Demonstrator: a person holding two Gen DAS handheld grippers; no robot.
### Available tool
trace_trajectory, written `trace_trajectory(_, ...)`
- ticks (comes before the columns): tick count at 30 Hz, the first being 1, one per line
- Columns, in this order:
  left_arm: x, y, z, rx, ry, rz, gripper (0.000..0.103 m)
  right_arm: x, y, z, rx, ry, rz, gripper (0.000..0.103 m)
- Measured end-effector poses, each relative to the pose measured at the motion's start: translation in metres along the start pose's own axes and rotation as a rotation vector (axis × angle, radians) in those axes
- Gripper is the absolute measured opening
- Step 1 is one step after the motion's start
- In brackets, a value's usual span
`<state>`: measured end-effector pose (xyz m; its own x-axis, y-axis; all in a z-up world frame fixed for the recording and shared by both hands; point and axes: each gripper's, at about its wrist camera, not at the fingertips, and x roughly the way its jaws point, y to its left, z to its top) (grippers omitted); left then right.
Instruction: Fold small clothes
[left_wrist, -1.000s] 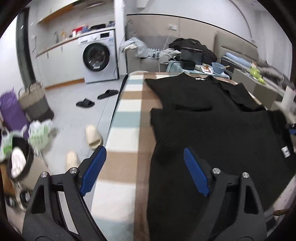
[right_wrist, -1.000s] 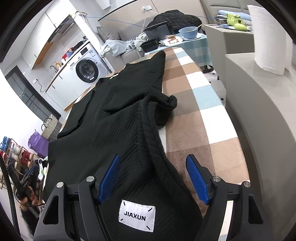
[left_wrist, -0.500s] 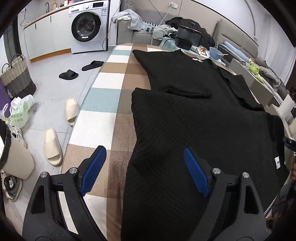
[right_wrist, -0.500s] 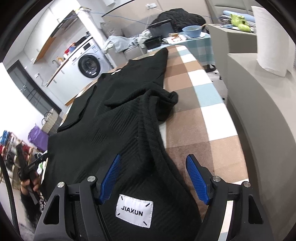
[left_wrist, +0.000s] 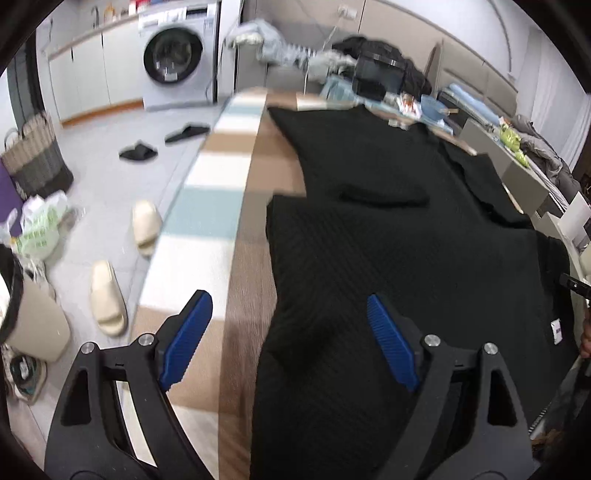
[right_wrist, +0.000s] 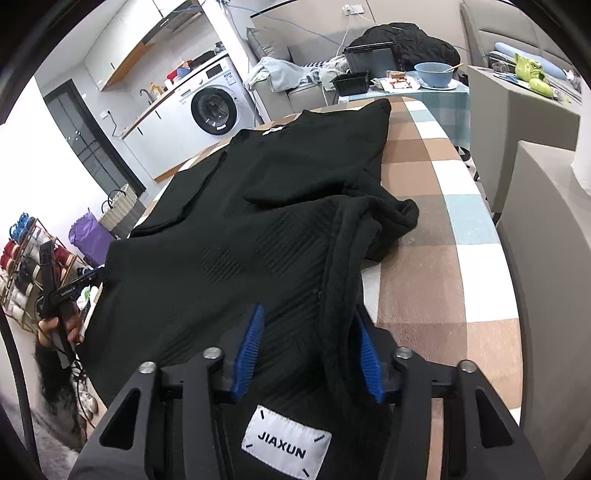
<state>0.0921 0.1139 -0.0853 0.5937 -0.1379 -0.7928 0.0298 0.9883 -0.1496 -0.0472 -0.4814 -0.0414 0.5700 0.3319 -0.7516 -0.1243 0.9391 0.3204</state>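
A black knit garment (left_wrist: 388, 258) is laid out along a tabletop (left_wrist: 221, 184) covered with a checked cloth of brown, white and pale blue squares. Its near portion is doubled over the rest, and a folded edge is seen across the middle in the left wrist view. In the right wrist view, a bunched ridge of fabric (right_wrist: 373, 229) is seen at the garment's right side, running towards the camera.

The left gripper (left_wrist: 291, 339) is held with its blue-padded fingers (left_wrist: 186, 332) wide apart, above the garment's left edge near the hem; one finger lies over the bare cloth, the other over the fabric. No fabric is gripped.

The right gripper (right_wrist: 308, 345) is set with its fingers (right_wrist: 249, 347) partly drawn together around the near end of the bunched ridge. The pads appear to be touching the fabric on both sides, but a firm clamp cannot be confirmed. A white label (right_wrist: 286, 445) reading JIAXUN is seen on the fabric just below the fingers.

A washing machine (left_wrist: 177, 59) is noted beyond the tabletop, with slippers (left_wrist: 146, 227) on the floor.
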Motion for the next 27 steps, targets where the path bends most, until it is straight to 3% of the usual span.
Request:
trace_trajectory(7,0.018,0.003,0.0,-0.023,0.047,-0.024,0.084,0.004,-0.001,0.003,0.002,-0.018,0.006,0.038)
trace_trajectory(9,0.025,-0.002,0.004,-0.015,0.055,-0.036,0.078,0.005,-0.003,0.003,0.013,-0.02,0.005,0.035)
trace_trajectory(11,0.027,-0.005,0.005,-0.002,0.045,-0.036,0.049,0.005,-0.003,0.003,0.017,-0.025,0.004,0.029)
trace_trajectory(12,0.028,-0.007,0.006,0.001,0.037,-0.033,0.038,0.005,-0.003,0.002,0.019,-0.033,-0.003,0.022)
trace_trajectory(13,0.027,-0.009,0.006,0.0,0.028,-0.038,0.02,0.005,-0.003,0.002,0.02,-0.04,-0.01,0.014)
trace_trajectory(16,0.012,-0.011,0.006,0.006,-0.059,-0.063,0.005,0.0,-0.004,0.003,0.031,-0.075,0.019,0.006)
trace_trajectory(23,-0.037,-0.004,0.008,-0.034,-0.216,-0.167,0.004,-0.044,-0.014,0.012,0.128,-0.313,0.17,0.004)
trace_trajectory(27,-0.043,0.006,0.014,-0.068,-0.246,-0.185,0.004,-0.054,-0.032,0.017,0.232,-0.385,0.202,0.004)
